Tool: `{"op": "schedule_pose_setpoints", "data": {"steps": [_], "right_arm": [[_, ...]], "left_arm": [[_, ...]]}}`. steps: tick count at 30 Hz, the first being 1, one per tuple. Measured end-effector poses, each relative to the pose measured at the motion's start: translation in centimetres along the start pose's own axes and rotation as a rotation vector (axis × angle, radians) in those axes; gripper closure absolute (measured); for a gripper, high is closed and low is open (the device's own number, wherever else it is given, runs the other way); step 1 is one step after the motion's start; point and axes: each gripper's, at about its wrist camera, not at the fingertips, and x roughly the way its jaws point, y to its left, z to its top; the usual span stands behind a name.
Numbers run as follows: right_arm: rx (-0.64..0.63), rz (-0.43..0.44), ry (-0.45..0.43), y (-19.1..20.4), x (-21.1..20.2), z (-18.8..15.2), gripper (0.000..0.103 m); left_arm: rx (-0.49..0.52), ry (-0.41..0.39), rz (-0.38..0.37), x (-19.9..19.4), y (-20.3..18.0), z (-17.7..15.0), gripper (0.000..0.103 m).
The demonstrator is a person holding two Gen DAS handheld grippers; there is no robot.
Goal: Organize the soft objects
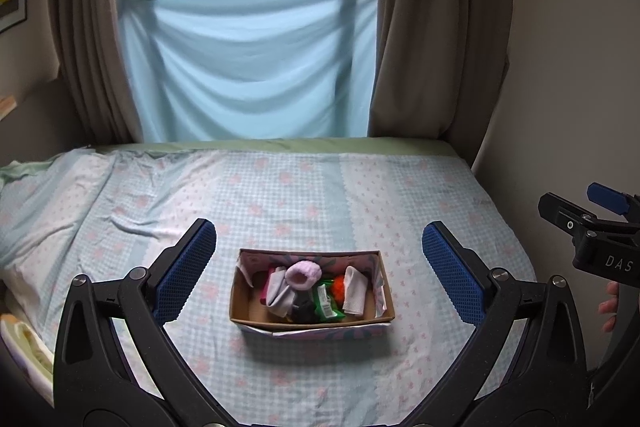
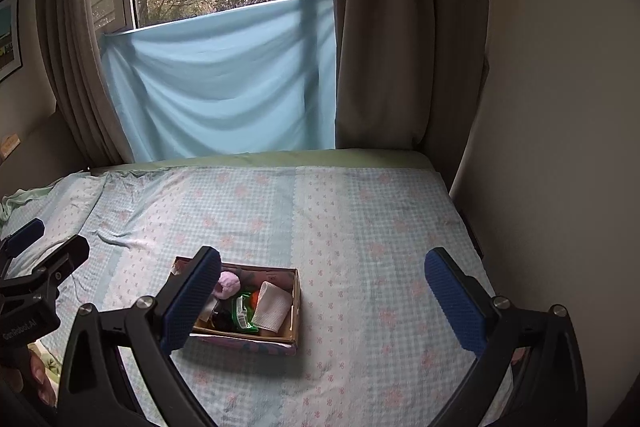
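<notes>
A small cardboard box [image 1: 384, 311] sits on the bed, filled with soft items: a pink fluffy roll [image 1: 304, 274], a grey sock [image 1: 278, 293], a white cloth [image 1: 355, 293], an orange piece [image 1: 339, 285], a green packet [image 1: 326, 305] and something black [image 1: 302, 311]. My left gripper [image 1: 318, 269] is open and empty, held above and in front of the box. The box also shows in the right wrist view [image 2: 295, 307], left of centre. My right gripper [image 2: 324, 301] is open and empty, with its left finger [image 2: 192, 301] overlapping the box's left side in view.
The bed [image 1: 280, 195] has a light blue checked sheet with pink flowers. A blue cloth [image 1: 248, 67] hangs over the window between brown curtains [image 1: 440, 27]. A wall [image 2: 560, 147] runs along the bed's right side. Folded bedding [image 1: 24, 347] lies at the near left.
</notes>
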Motion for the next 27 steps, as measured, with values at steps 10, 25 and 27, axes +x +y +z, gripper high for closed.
{"op": "schedule_pose_setpoints", "data": {"steps": [10,25,27], "right_arm": [[-0.01,-0.005,-0.002,0.3,0.3,0.6,0.001],[-0.005,-0.005,-0.002,0.4,0.7,1.2,0.001],[-0.006,-0.005,-0.002,0.4,0.7,1.2,0.001]], "left_arm": [[-0.009,-0.004,0.012,0.5,0.5,0.2,0.0],[-0.009,-0.004,0.014,0.7,0.8,0.4,0.0],[-0.008,-0.004,0.015,0.8,0.8,0.4,0.0]]}}
